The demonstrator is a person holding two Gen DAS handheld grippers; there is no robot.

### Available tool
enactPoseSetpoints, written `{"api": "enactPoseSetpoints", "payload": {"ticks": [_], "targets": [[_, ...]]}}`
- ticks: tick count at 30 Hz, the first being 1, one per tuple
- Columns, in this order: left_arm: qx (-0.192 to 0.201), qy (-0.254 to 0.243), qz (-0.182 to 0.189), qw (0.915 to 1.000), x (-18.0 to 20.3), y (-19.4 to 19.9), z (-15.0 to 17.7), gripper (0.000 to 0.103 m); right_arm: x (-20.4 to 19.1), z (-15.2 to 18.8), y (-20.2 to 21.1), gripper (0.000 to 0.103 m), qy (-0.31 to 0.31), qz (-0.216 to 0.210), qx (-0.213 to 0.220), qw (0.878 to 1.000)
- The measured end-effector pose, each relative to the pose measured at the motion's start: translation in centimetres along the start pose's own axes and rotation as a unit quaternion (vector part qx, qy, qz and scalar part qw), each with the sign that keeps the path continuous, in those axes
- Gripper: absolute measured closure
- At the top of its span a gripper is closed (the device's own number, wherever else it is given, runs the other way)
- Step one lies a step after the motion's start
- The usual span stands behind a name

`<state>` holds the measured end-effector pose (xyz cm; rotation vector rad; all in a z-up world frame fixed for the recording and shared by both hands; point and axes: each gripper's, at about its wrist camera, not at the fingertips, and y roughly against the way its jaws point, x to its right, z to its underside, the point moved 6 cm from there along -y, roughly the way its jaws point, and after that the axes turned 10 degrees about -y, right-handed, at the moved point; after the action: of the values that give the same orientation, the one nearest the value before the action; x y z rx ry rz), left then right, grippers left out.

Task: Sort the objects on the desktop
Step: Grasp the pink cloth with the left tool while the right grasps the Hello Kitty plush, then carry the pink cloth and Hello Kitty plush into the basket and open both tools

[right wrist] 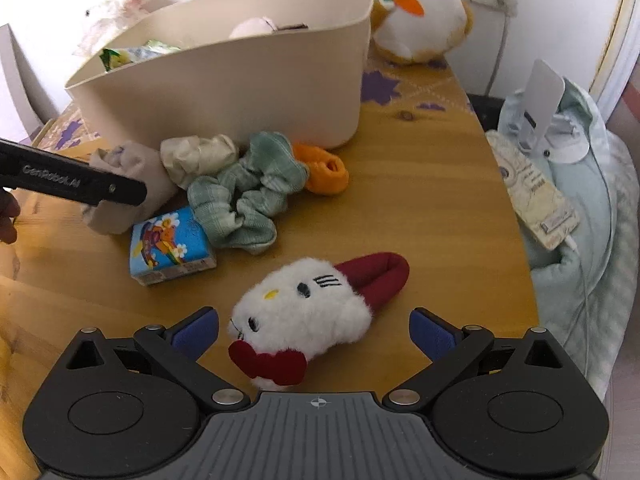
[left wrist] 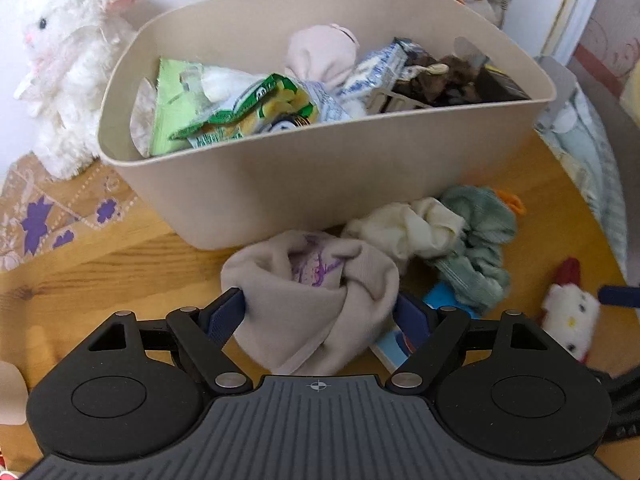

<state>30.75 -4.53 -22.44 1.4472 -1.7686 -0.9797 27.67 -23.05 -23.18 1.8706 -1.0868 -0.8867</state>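
Ahead, left jaws pinch beige sock [left wrist: 312, 300] before bin [left wrist: 320, 184]; right jaws wide, empty.

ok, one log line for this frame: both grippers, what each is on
left gripper: closing on beige sock | right gripper: open around cat slipper | bin: part filled

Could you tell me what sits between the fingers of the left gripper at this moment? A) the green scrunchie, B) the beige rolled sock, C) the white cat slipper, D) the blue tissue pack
B: in the left wrist view the left gripper has a finger on each side of the beige rolled sock, pressing its sides, while the cat slipper lies between the open fingers of the right gripper.
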Motion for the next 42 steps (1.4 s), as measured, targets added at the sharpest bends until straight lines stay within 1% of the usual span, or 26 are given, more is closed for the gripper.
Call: {"api": "enactPoseSetpoints", "payload": {"ticks": [3, 9, 11, 12, 13, 14, 16, 18, 19, 20, 23, 26, 30, 33, 38, 42], "targets": [[-0.006, -0.005, -0.014, 0.9999, 0.1, -0.9, -0.1, 0.021, 0.0, -0.1, -0.4, 0.0, -0.005, -0.002, -0.003, 1.0], [-0.003, -0.014, -0.024, 0.9996, 0.2, -1.7, -0.2, 0.021, -0.1, -0.1, -1.3, 0.018, -0.008, -0.007, -0.017, 1.0], [-0.002, -0.018, -0.024, 0.9995, 0.1, -1.9, -0.1, 0.022, -0.1, 0.1, -1.5, 0.02, -0.007, -0.008, -0.02, 1.0], [0.0, -0.019, -0.023, 0.9995, 0.2, -1.9, -0.1, 0.025, -0.3, 0.2, -1.5, 0.023, -0.002, -0.006, -0.017, 1.0], [0.002, -0.021, -0.021, 0.9996, 0.1, -1.9, -0.1, 0.03, -0.4, 0.2, -1.5, 0.031, 0.004, -0.005, -0.016, 1.0], [0.002, -0.024, -0.019, 0.9995, 0.2, -1.9, 0.0, 0.036, -0.6, 0.2, -1.5, 0.034, 0.009, -0.006, -0.014, 1.0], [0.004, -0.033, -0.018, 0.9993, 0.2, -1.9, 0.1, 0.043, -0.8, 0.2, -1.4, 0.048, 0.02, -0.005, -0.01, 1.0], [0.004, -0.039, -0.016, 0.9991, 0.2, -1.8, 0.2, 0.048, -1.1, 0.2, -1.3, 0.055, 0.032, -0.007, -0.011, 0.999], [0.004, -0.04, -0.014, 0.9991, 0.3, -1.8, 0.2, 0.053, -1.2, 0.2, -1.2, 0.059, 0.035, -0.01, -0.013, 0.999], [0.004, -0.042, -0.011, 0.9991, 0.3, -1.7, 0.3, 0.057, -1.2, 0.3, -1.2, 0.062, 0.036, -0.014, -0.014, 0.999], [0.003, -0.046, -0.001, 0.9989, 0.5, -1.3, 0.4, 0.064, -1.4, 0.5, -0.8, 0.063, 0.039, -0.019, -0.015, 0.999], [0.002, -0.043, 0.009, 0.999, 0.7, -0.8, 0.8, 0.066, -1.3, 0.5, -0.2, 0.064, 0.043, -0.023, -0.008, 0.999], [0.003, -0.032, 0.017, 0.9993, 0.7, 0.1, 1.3, 0.067, -1.0, 0.2, 1.0, 0.064, 0.05, -0.028, 0.013, 0.998], [0.006, -0.027, 0.019, 0.9994, 0.6, 1.0, 1.6, 0.067, -0.6, -0.7, 2.0, 0.064, 0.048, -0.032, 0.028, 0.998], [0.023, -0.009, 0.033, 0.9991, 0.0, 2.8, 1.6, 0.067, 0.0, -1.9, 3.8, 0.064, 0.045, -0.035, 0.056, 0.997], [0.039, 0.0, 0.024, 0.9989, -0.7, 4.3, 1.4, 0.067, 0.7, -2.9, 4.8, 0.064, 0.053, -0.029, 0.075, 0.995]]}}
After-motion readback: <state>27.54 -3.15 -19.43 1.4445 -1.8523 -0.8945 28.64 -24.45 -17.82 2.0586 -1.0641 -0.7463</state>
